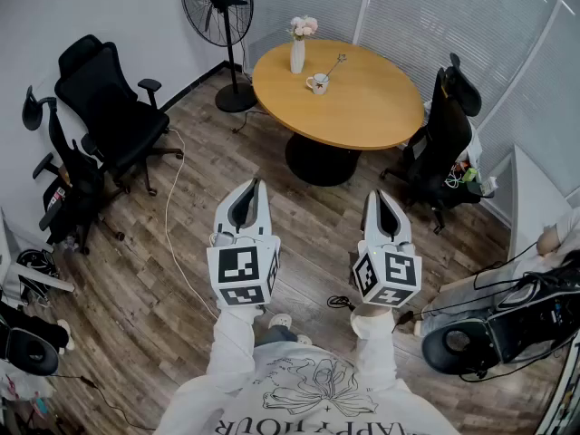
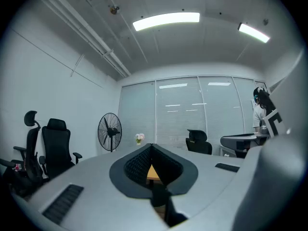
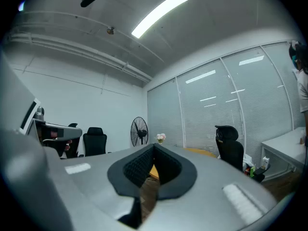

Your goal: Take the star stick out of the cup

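Note:
On the round wooden table [image 1: 381, 107] at the far side of the room stands a white cup [image 1: 317, 84]. The star stick [image 1: 334, 64] leans out of it up and to the right. Both grippers are held level over the wood floor, well short of the table. My left gripper [image 1: 256, 184] has its jaws meeting at the tips, with nothing between them. My right gripper [image 1: 379, 195] is shut and empty too. In the left gripper view my left gripper [image 2: 152, 146] aims toward the table, and in the right gripper view so does my right gripper [image 3: 155, 146].
A white vase of pink flowers [image 1: 299, 45] stands beside the cup. A standing fan [image 1: 217, 12] is left of the table. Black office chairs [image 1: 113, 107] line the left wall and another chair [image 1: 449, 134] sits right of the table. A cable [image 1: 172, 234] trails over the floor.

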{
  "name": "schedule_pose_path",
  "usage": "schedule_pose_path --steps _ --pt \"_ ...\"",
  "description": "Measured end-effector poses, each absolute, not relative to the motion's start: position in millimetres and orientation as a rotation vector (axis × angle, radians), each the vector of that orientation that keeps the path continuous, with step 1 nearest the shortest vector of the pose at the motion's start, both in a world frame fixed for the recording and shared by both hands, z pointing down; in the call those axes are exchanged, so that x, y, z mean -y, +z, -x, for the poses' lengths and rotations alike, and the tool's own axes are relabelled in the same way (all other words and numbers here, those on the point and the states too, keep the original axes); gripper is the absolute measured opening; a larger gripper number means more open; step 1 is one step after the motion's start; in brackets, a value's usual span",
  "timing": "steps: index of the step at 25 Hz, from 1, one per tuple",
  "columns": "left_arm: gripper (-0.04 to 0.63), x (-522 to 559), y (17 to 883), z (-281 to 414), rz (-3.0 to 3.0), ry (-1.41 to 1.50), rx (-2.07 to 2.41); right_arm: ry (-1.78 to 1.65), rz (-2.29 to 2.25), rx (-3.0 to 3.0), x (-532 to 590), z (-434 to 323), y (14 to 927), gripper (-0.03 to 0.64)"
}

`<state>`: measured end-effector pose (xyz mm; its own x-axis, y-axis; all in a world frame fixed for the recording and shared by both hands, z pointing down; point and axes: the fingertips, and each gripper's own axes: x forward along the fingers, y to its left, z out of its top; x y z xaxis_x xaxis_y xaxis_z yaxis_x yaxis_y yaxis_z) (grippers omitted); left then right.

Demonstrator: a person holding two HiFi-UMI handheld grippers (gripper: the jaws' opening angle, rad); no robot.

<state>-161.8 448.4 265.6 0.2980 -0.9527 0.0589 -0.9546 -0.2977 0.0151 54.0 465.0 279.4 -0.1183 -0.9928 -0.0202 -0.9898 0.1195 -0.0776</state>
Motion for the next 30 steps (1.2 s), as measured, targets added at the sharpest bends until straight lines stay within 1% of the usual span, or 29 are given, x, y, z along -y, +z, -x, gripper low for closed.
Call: schedule_pose_path --steps 20,29,30 --pt "0.006 -415 281 171 -2.5 0.073 1.776 -0.103 2.085 -2.236 -438 -46 292 0.011" --pt "0.006 -394 294 188 -2.501 0.105 1.76 -0.105 2.11 -2.214 -421 -34 298 0.012" --pt "0.006 -393 296 190 -2.496 0.107 1.761 -0.105 2.099 -2.223 -420 -31 298 0.042"
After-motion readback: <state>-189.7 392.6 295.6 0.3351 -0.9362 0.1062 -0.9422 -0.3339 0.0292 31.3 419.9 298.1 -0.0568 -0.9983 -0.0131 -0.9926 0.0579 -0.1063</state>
